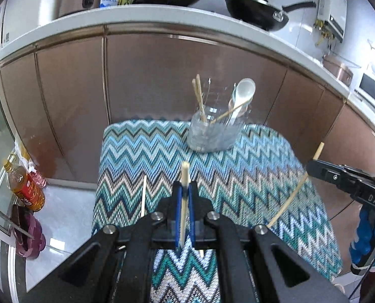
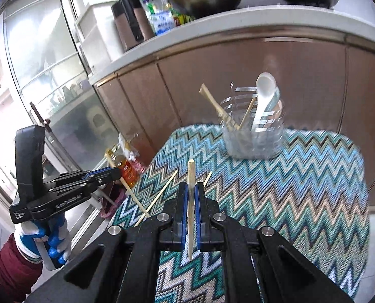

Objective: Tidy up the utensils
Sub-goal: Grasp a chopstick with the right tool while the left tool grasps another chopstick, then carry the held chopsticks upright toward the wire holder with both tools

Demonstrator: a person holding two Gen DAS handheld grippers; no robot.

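showing, left wrist view: left gripper (image 1: 185, 189) fingers closed on a wooden chopstick (image 1: 184, 176), tip poking forward above the zigzag-patterned table (image 1: 250, 176); clear holder (image 1: 214, 133) standing at the table's far edge with chopsticks and a white spoon (image 1: 244, 91) inside; one loose chopstick (image 1: 143, 194) lying on the table; right gripper (image 1: 311, 169) at right edge, clamped on another chopstick (image 1: 294, 192).

right wrist view: right gripper (image 2: 191, 192) fingers closed on its chopstick (image 2: 190, 202); left gripper (image 2: 118, 173) at left, gripping its chopstick (image 2: 130, 192); holder (image 2: 255, 136) ahead; two loose chopsticks (image 2: 162, 192) on the table (image 2: 288, 189).
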